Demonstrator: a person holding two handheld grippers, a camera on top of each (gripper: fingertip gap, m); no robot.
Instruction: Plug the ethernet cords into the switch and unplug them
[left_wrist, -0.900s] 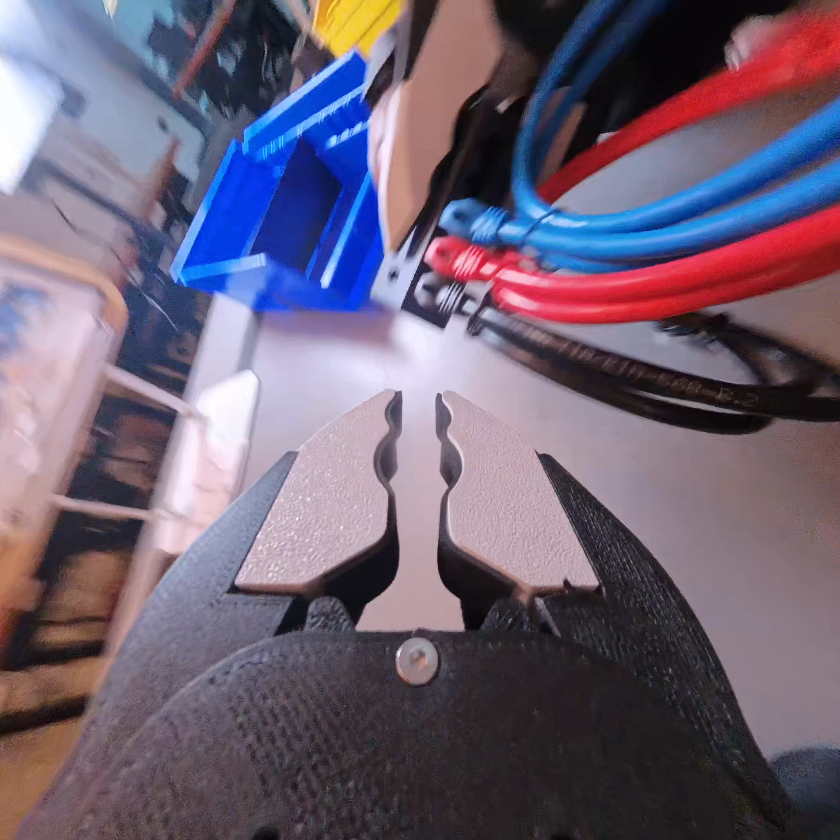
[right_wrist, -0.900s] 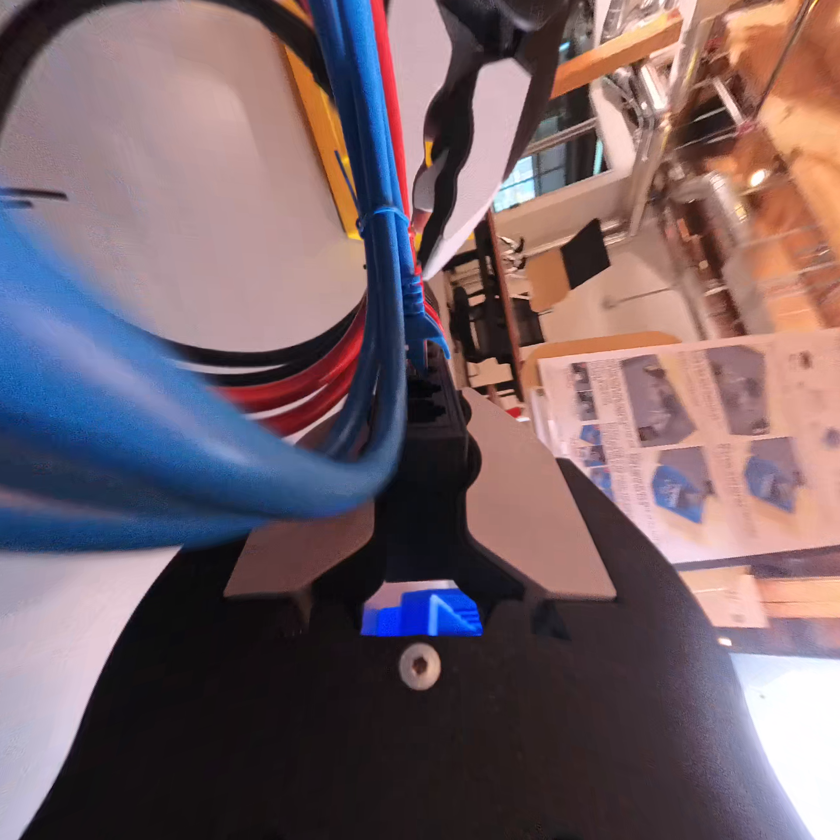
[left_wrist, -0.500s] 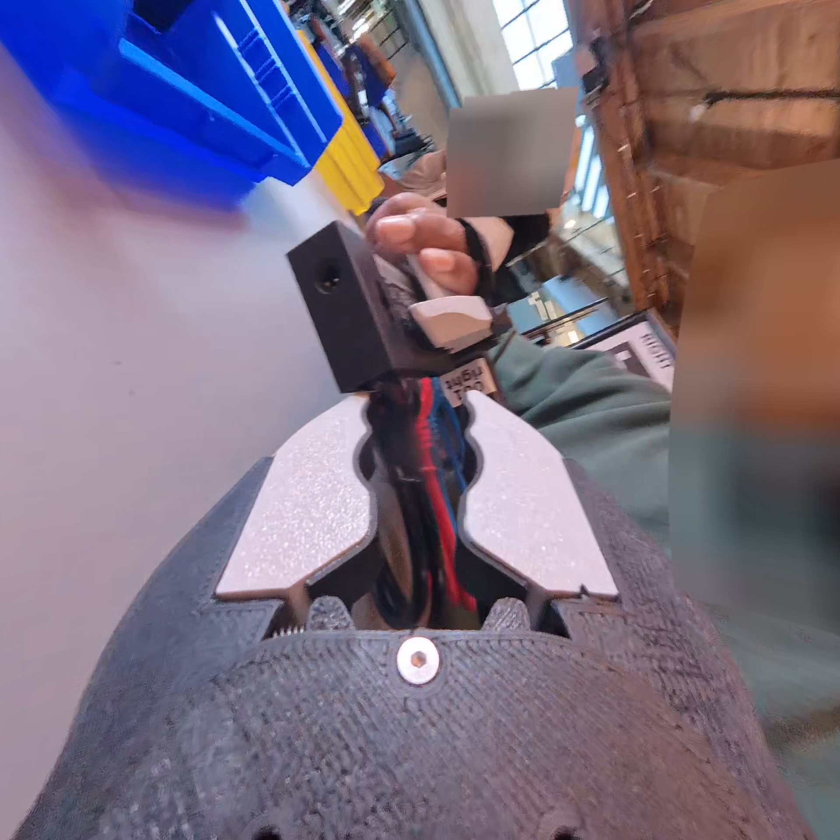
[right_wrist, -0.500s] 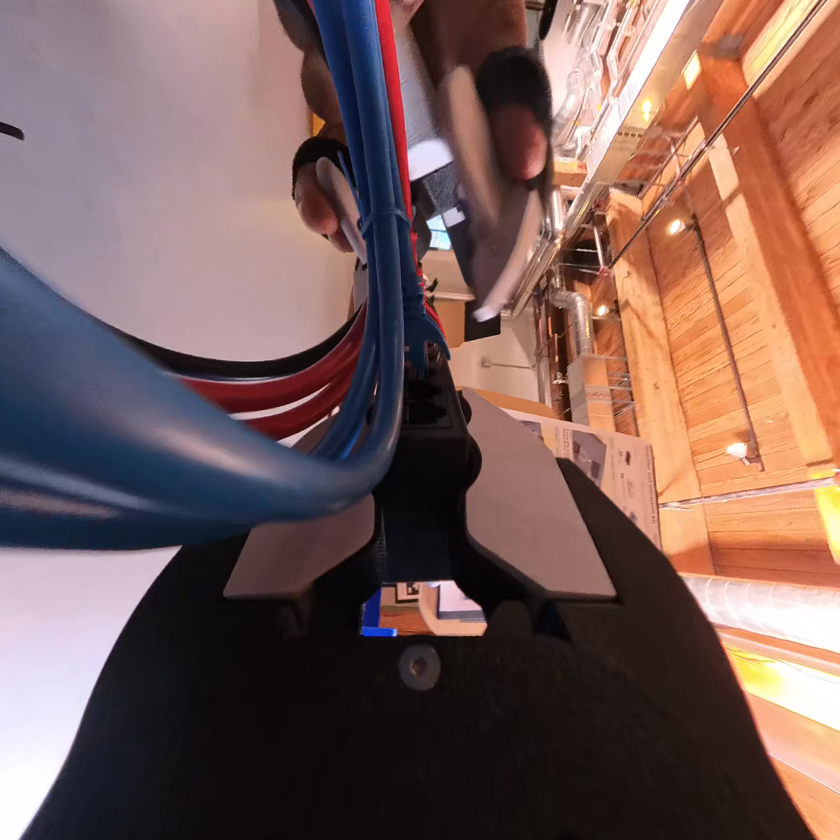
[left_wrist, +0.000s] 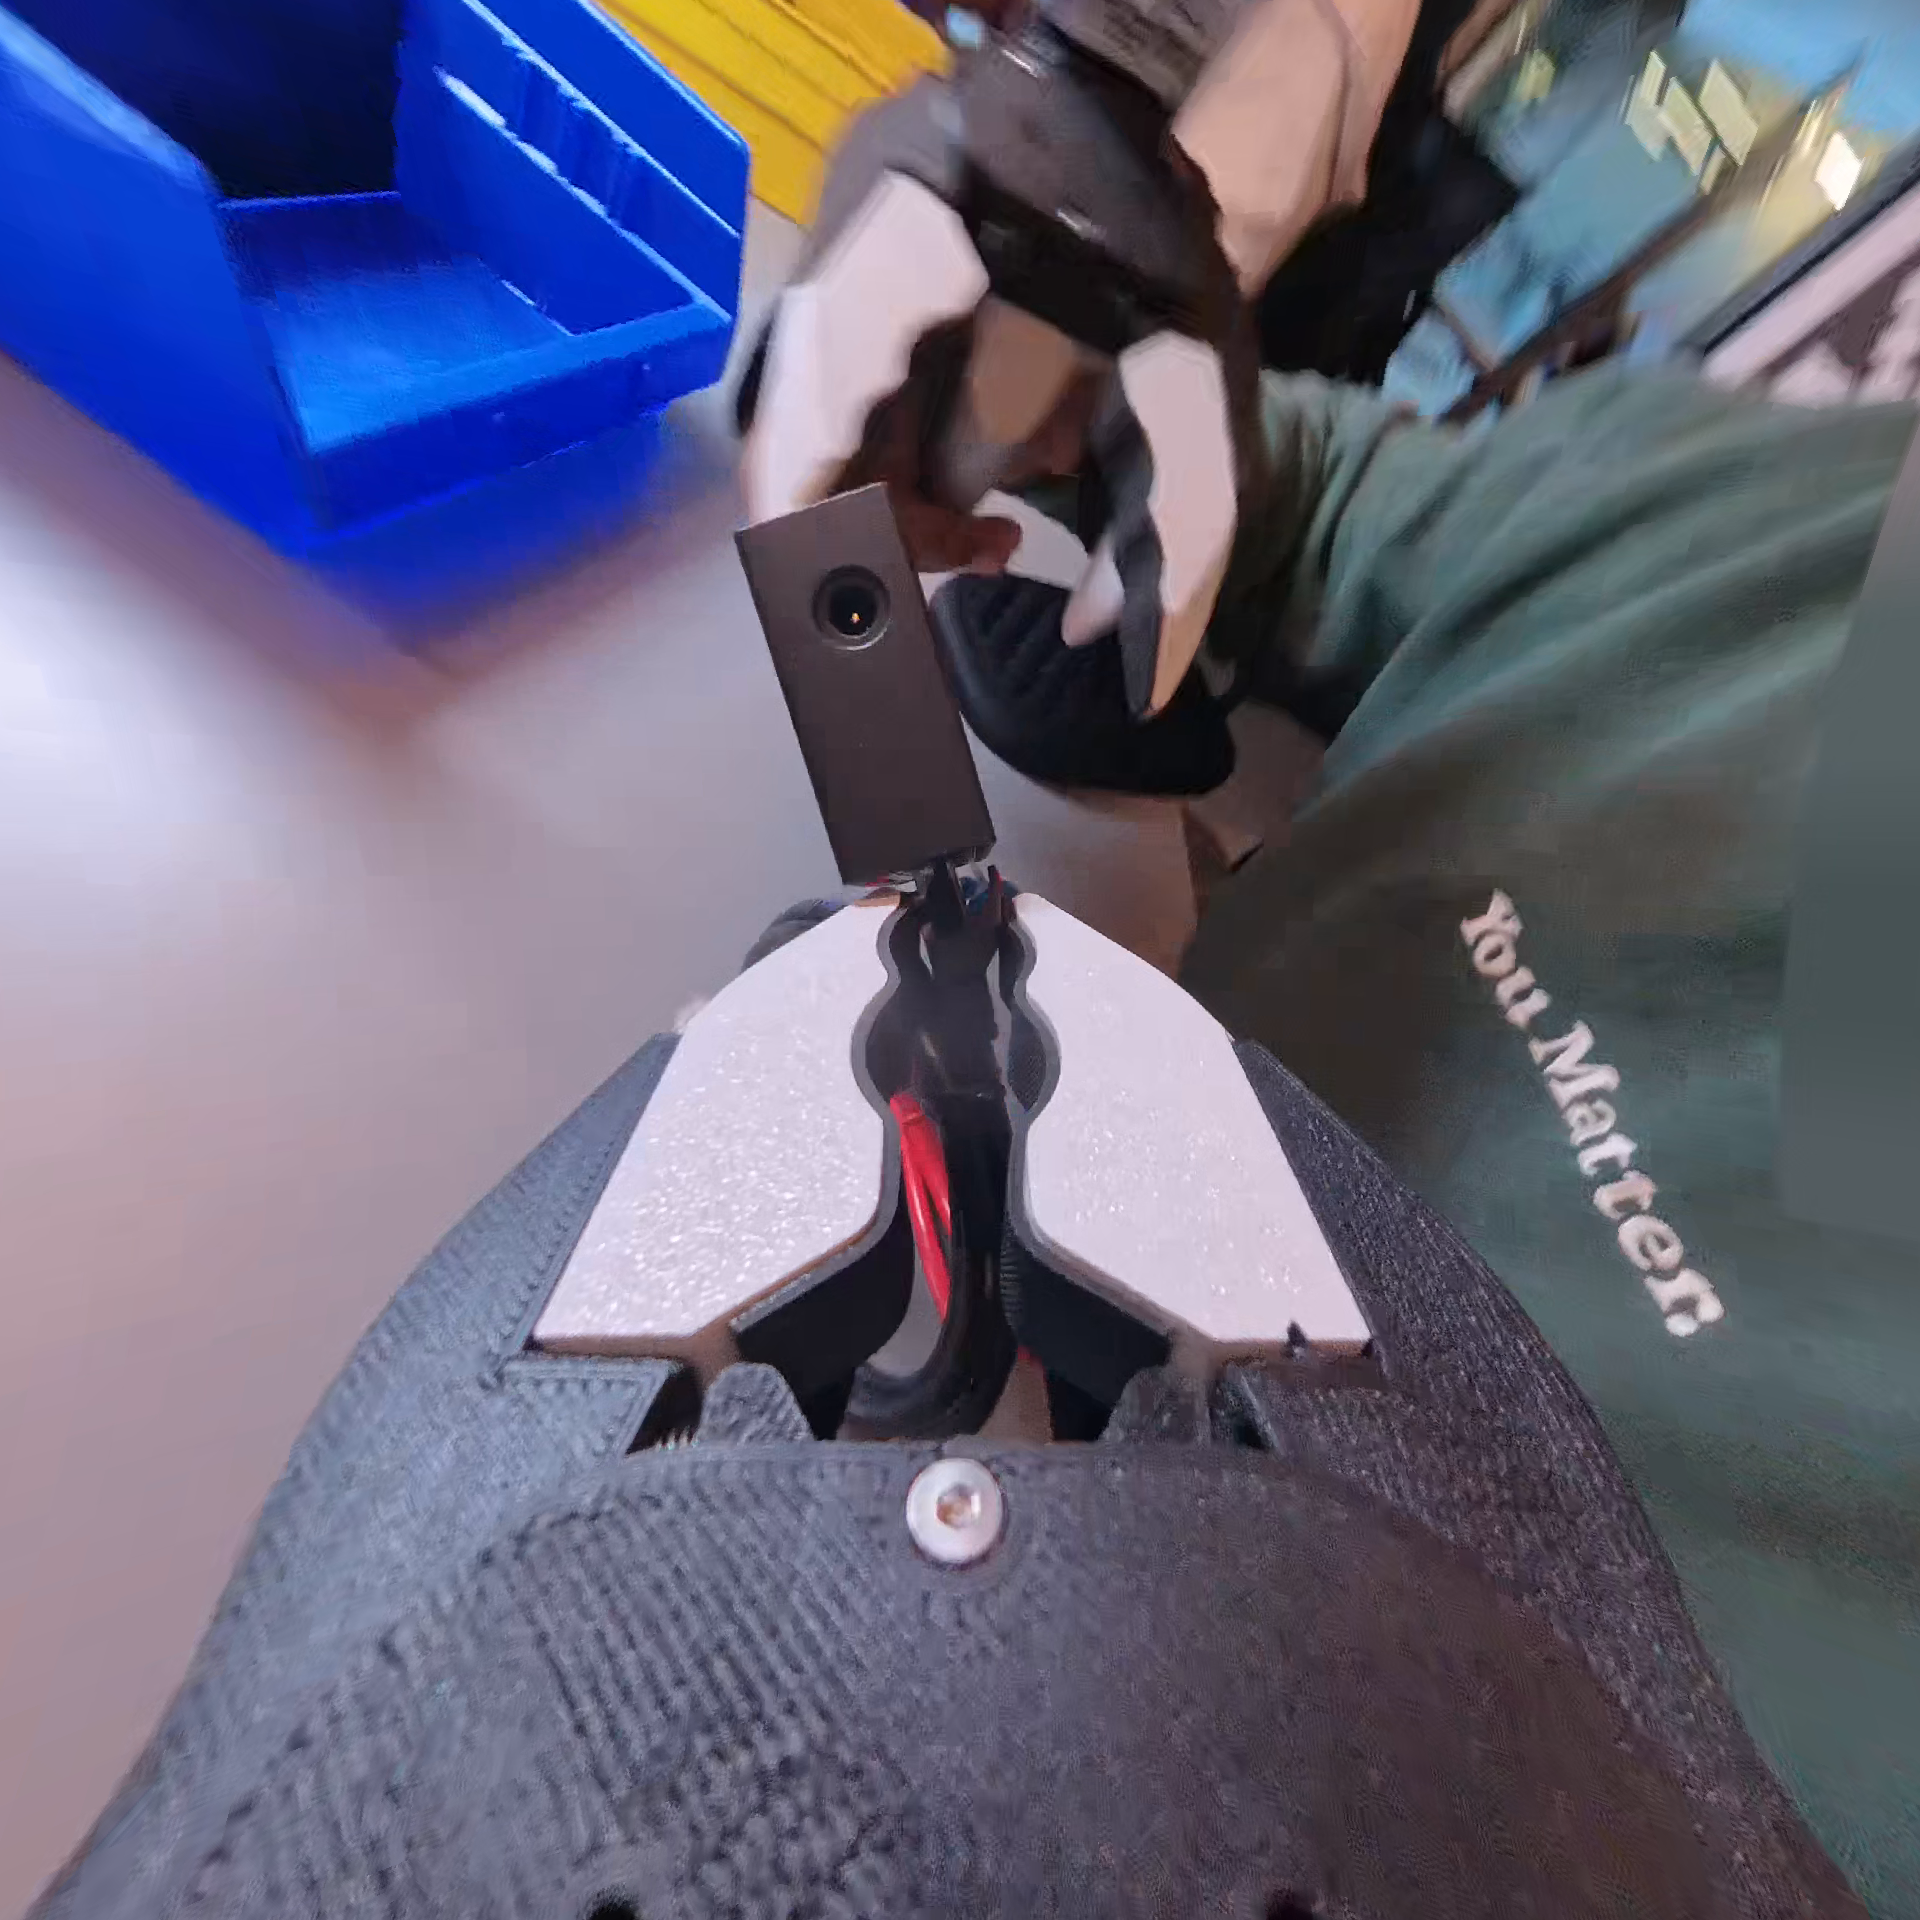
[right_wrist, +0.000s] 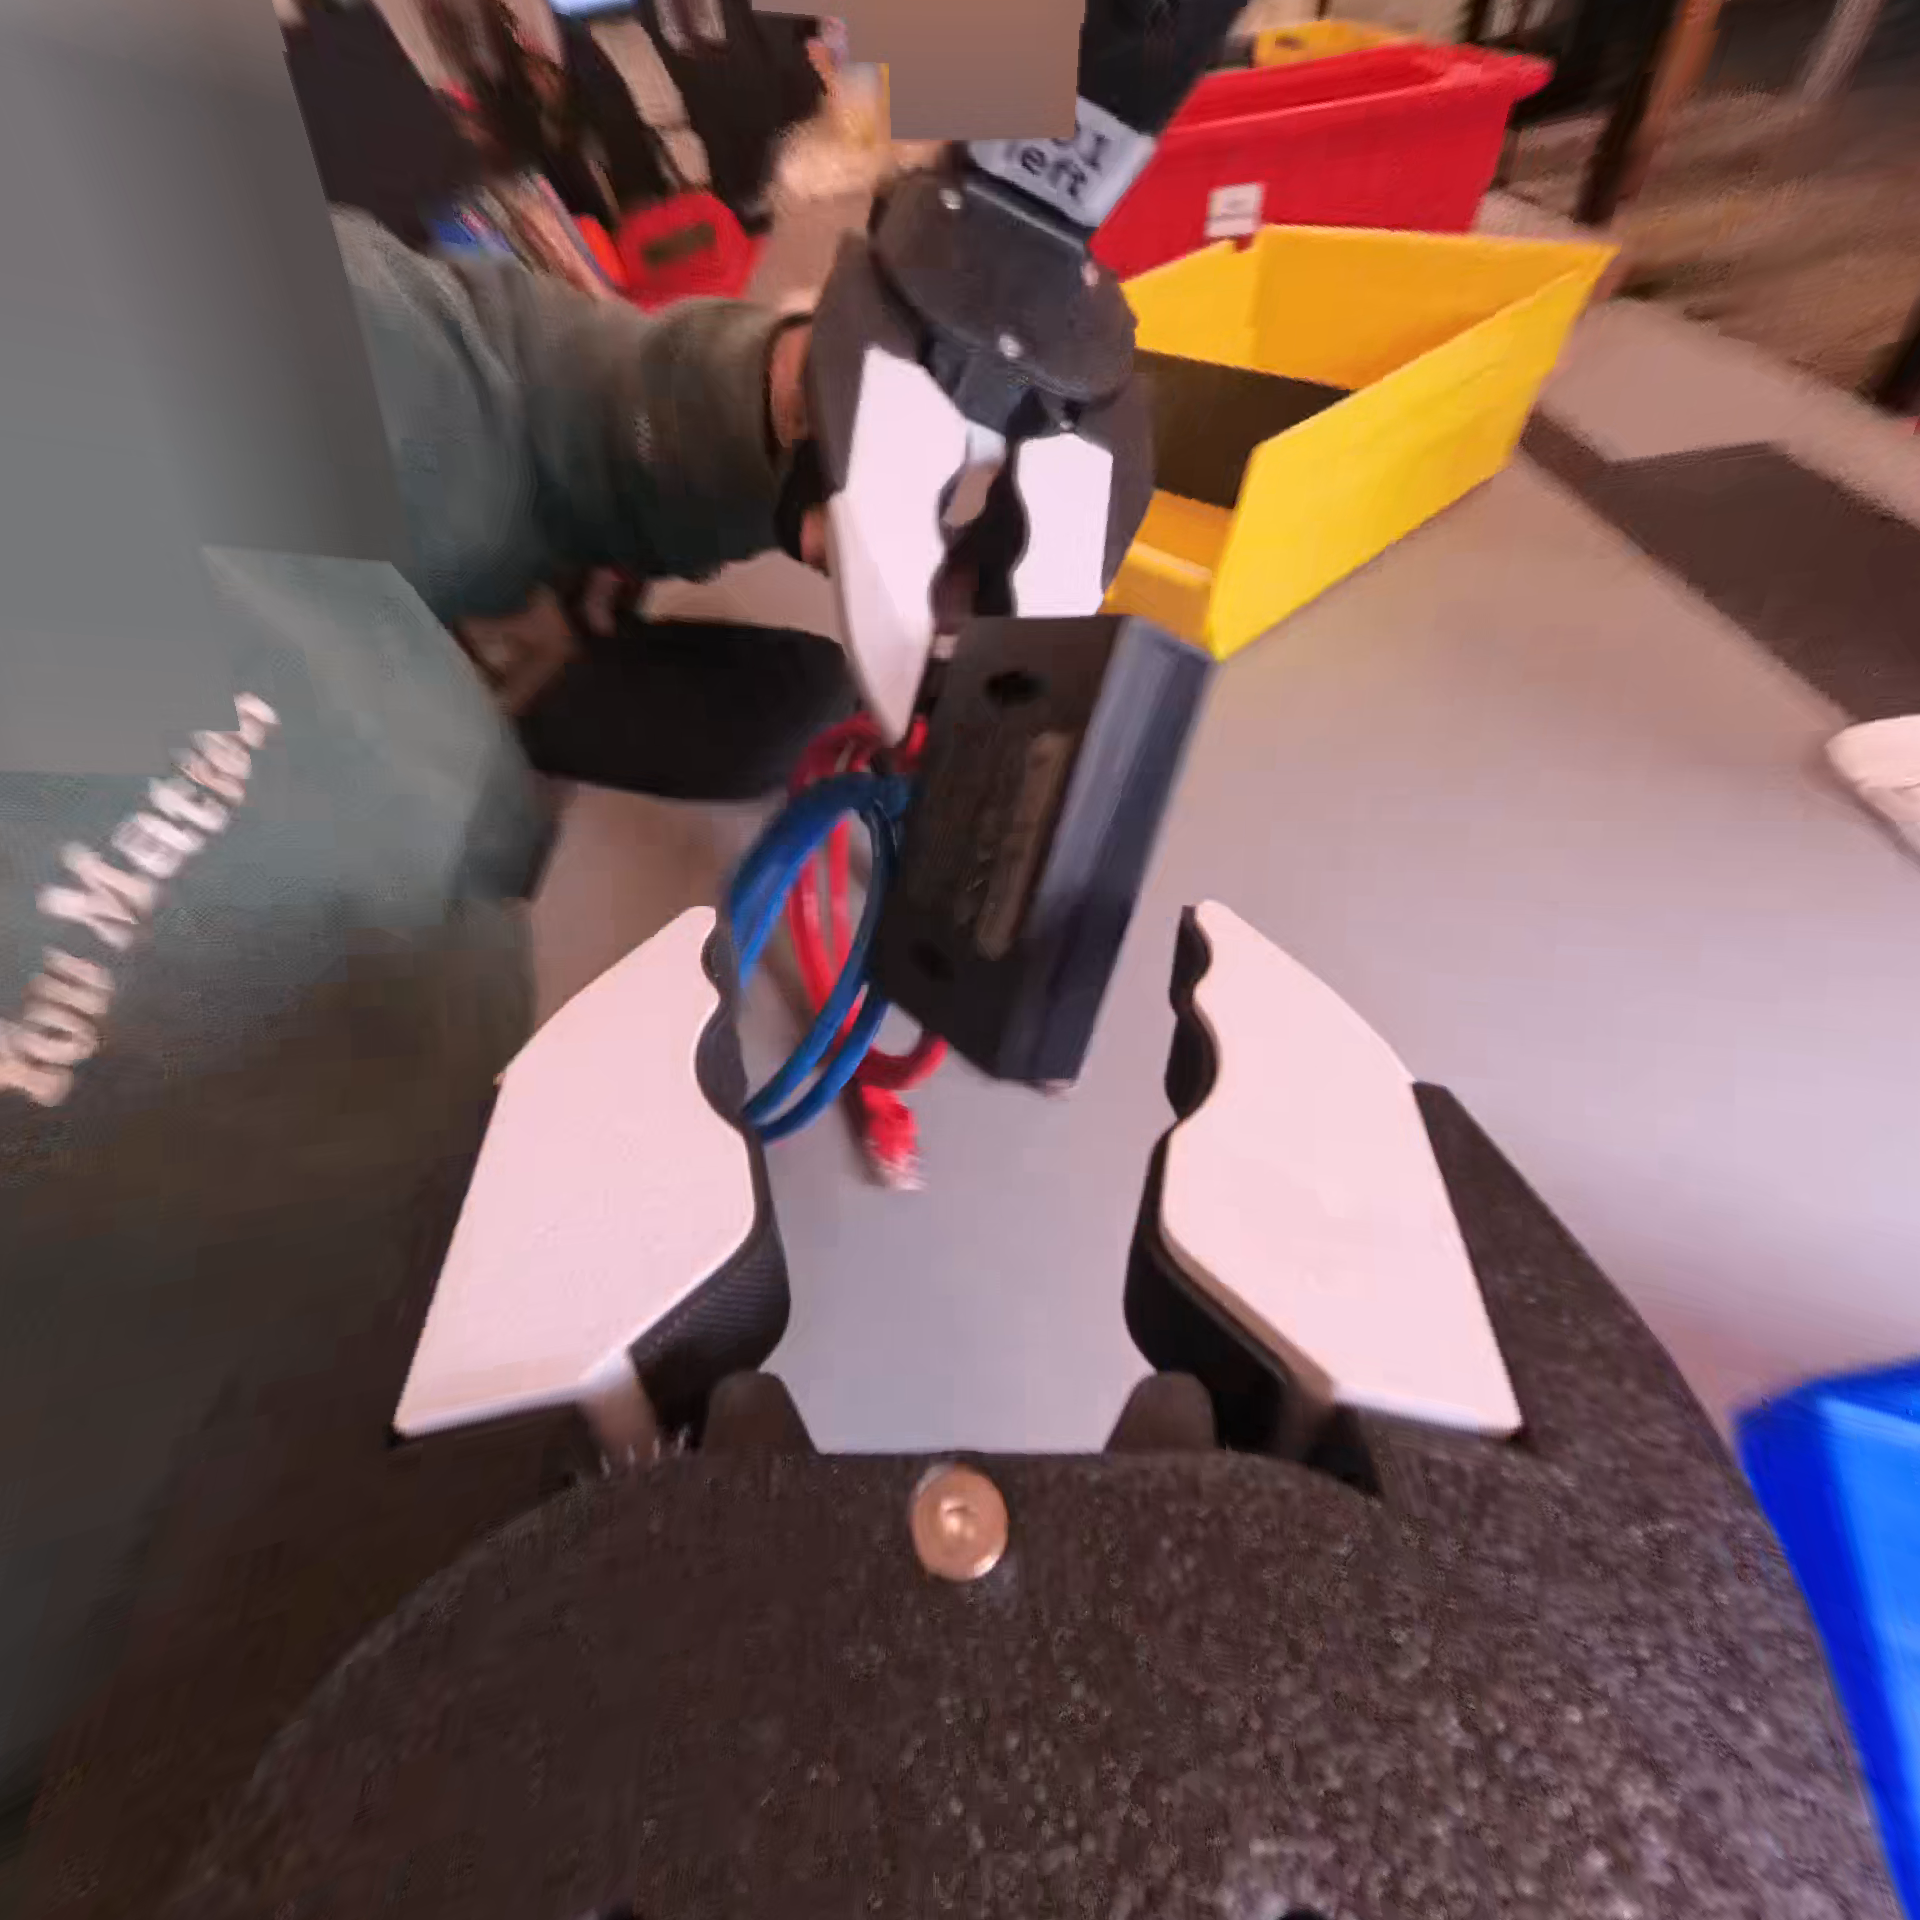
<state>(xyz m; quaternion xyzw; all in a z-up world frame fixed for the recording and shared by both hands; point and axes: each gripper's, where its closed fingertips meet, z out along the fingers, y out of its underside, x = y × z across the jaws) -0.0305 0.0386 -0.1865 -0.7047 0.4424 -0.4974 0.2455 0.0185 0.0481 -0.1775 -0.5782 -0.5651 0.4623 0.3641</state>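
Observation:
My left gripper (left_wrist: 951, 914) is shut on a bundle of black and red ethernet cords (left_wrist: 940, 1132) right behind the black switch (left_wrist: 862, 686), which sticks out past its tips above the table. In the right wrist view the switch (right_wrist: 1039, 831) hangs tilted from the left gripper (right_wrist: 966, 623). Blue cords (right_wrist: 821, 935) and red cords loop off its left side, and a loose red plug (right_wrist: 888, 1132) dangles below. My right gripper (right_wrist: 956, 914) is open and empty, just short of the switch. It also shows, blurred, in the left wrist view (left_wrist: 997, 582) beyond the switch.
A blue bin (left_wrist: 416, 312) and a yellow bin (left_wrist: 810, 104) stand on the grey table (right_wrist: 1455, 935). The right wrist view shows a yellow bin (right_wrist: 1351, 416), a red bin (right_wrist: 1330, 125), a blue bin corner (right_wrist: 1839, 1558) and a person's green sleeve (right_wrist: 540, 416).
My right gripper has let go of the switch, opened and drawn back. My left gripper has closed tighter on the cords and now carries the switch alone.

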